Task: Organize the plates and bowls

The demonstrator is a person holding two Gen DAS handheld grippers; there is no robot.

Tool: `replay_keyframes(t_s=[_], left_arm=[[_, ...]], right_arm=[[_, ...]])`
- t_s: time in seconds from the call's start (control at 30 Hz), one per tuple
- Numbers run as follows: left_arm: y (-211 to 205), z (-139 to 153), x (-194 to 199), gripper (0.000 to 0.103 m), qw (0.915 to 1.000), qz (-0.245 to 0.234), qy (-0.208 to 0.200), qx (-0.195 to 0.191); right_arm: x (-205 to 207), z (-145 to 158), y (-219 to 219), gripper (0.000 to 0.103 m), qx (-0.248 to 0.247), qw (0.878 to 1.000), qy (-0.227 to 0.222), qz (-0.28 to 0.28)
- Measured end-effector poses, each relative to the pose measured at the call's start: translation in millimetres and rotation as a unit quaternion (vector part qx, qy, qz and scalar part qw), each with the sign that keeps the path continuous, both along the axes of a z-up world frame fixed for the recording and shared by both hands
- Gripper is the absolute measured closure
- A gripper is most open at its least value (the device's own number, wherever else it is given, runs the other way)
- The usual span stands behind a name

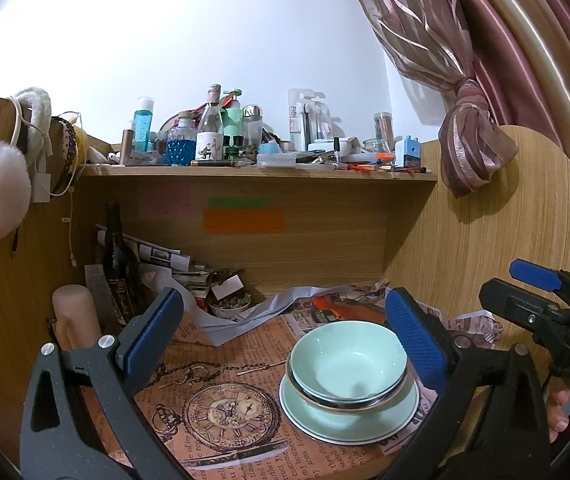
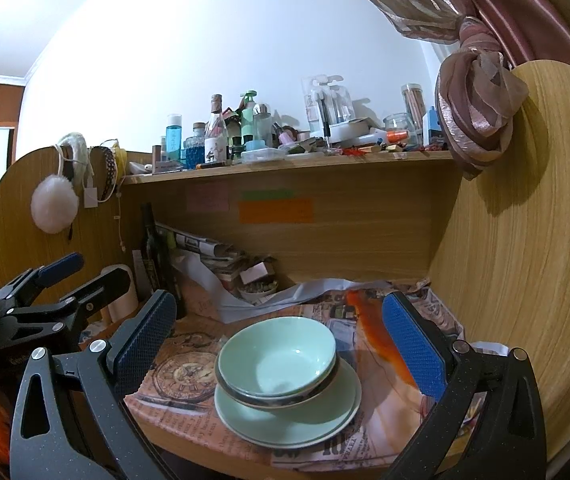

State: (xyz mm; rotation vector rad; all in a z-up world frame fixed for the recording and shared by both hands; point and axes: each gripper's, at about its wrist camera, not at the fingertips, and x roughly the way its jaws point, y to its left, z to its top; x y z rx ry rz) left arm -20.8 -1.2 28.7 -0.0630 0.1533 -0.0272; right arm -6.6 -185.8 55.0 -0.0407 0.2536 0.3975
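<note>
**Green dishes stacked on the papered tabletop**

A pale green bowl (image 1: 348, 360) sits nested in a second bowl (image 1: 349, 399) with a dark, gold-edged rim, and both rest on pale green plates (image 1: 349, 420), glossy and stacked slightly off-centre. The stack stands near the front of the tabletop (image 1: 241, 460), right of a printed pocket-watch picture (image 1: 225, 412) on the newspaper covering. The left hand-held gripper (image 1: 285, 344) hangs spread wide, blue pads either side of the stack, touching nothing. The right hand-held gripper (image 2: 281, 344) is likewise spread apart and empty, framing the same dishes. Farther back stands a dark bottle (image 1: 119, 264), below a cluttered shelf (image 1: 257, 172).
</note>
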Motion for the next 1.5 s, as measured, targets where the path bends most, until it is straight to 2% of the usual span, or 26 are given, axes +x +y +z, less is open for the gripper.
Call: replay_keyframes(t_s=[1.5], left_arm=[[-10,1,3,0.000,0.9998,-0.017,0.007,-0.005]], right_arm=[[1,-3,3,0.000,0.007,1.000,0.006,-0.011]])
